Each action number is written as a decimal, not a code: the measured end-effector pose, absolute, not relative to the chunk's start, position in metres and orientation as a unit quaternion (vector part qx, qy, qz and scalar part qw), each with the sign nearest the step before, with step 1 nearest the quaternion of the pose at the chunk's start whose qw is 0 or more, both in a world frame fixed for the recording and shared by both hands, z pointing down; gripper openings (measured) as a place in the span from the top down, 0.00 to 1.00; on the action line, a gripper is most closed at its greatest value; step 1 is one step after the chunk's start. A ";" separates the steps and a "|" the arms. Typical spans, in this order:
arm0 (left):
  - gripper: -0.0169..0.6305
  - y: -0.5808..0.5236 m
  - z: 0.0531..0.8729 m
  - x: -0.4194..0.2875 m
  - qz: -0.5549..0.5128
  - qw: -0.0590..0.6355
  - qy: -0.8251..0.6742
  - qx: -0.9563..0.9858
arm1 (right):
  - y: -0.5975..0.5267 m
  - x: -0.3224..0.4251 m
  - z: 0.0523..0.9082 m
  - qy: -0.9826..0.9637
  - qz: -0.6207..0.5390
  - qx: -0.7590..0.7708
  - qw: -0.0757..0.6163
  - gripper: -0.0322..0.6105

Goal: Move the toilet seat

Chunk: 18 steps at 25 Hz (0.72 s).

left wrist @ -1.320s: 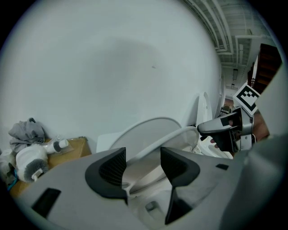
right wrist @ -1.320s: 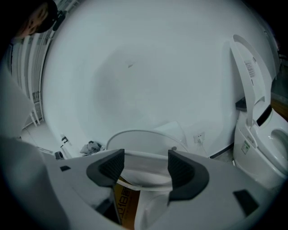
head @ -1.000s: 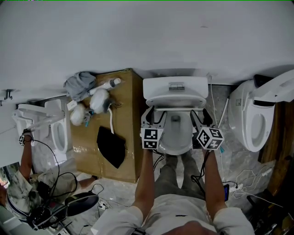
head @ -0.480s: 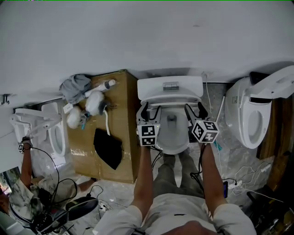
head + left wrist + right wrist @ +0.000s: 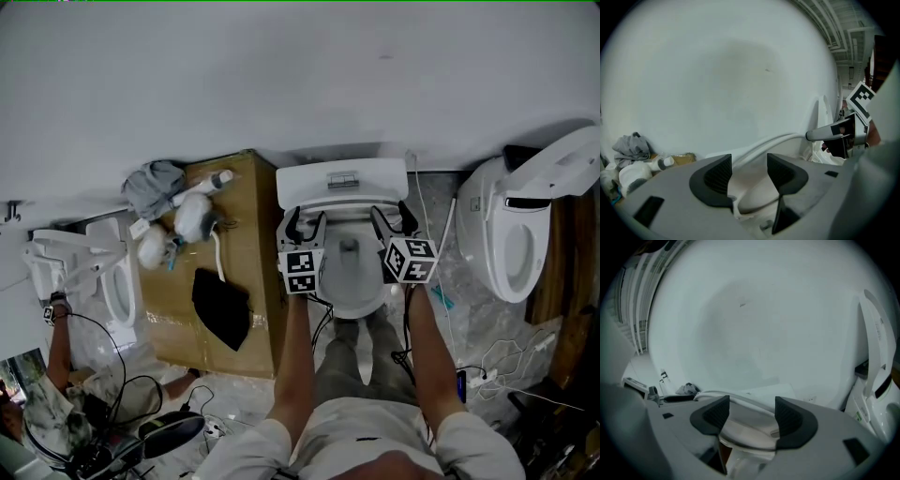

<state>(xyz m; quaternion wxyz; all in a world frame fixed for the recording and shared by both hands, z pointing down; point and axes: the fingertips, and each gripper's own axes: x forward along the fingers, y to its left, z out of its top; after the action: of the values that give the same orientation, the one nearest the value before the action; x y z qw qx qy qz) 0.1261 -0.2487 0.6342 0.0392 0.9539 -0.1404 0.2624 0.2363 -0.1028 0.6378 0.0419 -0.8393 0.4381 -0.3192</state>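
A white toilet [image 5: 352, 281] stands against the wall, its tank [image 5: 345, 180] at the back. Its seat [image 5: 349, 214] is lifted off the bowl, tilted up toward the tank. My left gripper [image 5: 302, 227] holds the seat's left edge and my right gripper [image 5: 394, 221] holds its right edge. In the left gripper view the seat's white rim [image 5: 768, 143] runs out from between the jaws of the left gripper [image 5: 749, 171]. In the right gripper view the seat rim [image 5: 740, 401] fills the gap of the right gripper [image 5: 752, 416].
A cardboard box [image 5: 246, 253] left of the toilet carries a black cloth [image 5: 223, 307], white bottles and a grey rag [image 5: 155, 178]. Another toilet [image 5: 516, 234] with a raised lid stands at the right, a third [image 5: 108, 277] at the left. Cables lie on the floor.
Both grippers have moved away from me toward the tank, and the seat between them has tipped further up. The jaws have kept the same width.
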 end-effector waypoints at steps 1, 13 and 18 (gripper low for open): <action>0.60 -0.248 0.633 0.127 0.262 0.039 -0.139 0.954 | -0.103 0.237 0.637 0.444 -0.315 -0.839 0.026 0.46; 0.60 -0.225 0.578 0.101 0.226 0.043 -0.118 0.966 | -0.090 0.194 0.572 0.495 -0.247 -0.831 -0.057 0.46; 0.62 -0.204 0.538 0.077 0.206 0.040 -0.108 0.972 | -0.079 0.159 0.526 0.520 -0.220 -0.823 -0.059 0.48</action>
<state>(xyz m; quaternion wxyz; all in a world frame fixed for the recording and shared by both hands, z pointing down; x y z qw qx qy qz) 0.0769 -0.2041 0.5377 0.0400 0.9717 -0.1080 0.2061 0.1591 -0.0794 0.5265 -0.0589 -0.8235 0.5197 -0.2198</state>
